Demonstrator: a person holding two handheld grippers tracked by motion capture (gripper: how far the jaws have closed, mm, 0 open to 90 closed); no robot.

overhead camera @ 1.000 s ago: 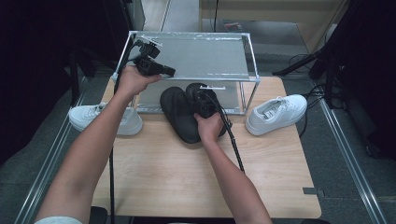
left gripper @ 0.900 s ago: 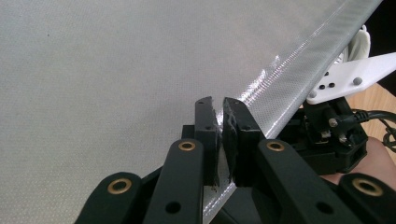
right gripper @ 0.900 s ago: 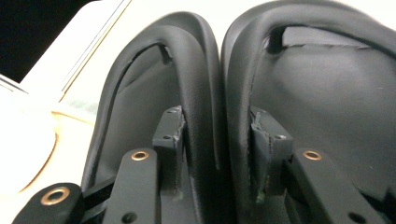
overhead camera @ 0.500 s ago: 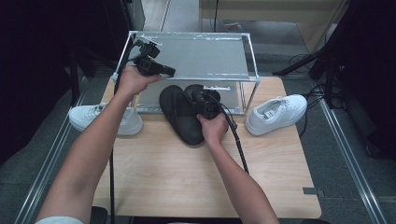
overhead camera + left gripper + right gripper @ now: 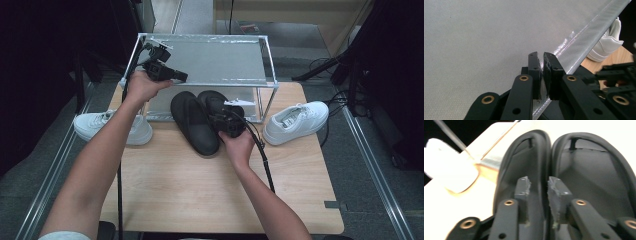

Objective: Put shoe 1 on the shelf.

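High view: a clear-walled box (image 5: 260, 70) with a metal frame stands at the table's (image 5: 200, 200) far edge, and the left gripper (image 5: 167, 72) sits at about 10 o'clock from the table's centre, clamped on the box's translucent top sheet (image 5: 220, 57); the left gripper view shows its pads pinching the taped edge of that sheet (image 5: 579, 47). A pair of black slippers (image 5: 195, 117) lies side by side just at 12 o'clock from centre, toes under the box's front rail. The right gripper (image 5: 227, 120) rests over the right-hand slipper; its jaws have just been closing, and the right gripper view, somewhat blurred, seems to show them astride the two inner rims (image 5: 549, 157), not yet pressing. One white sneaker (image 5: 297, 122) lies at 2 o'clock, another (image 5: 107, 127) at 9 o'clock
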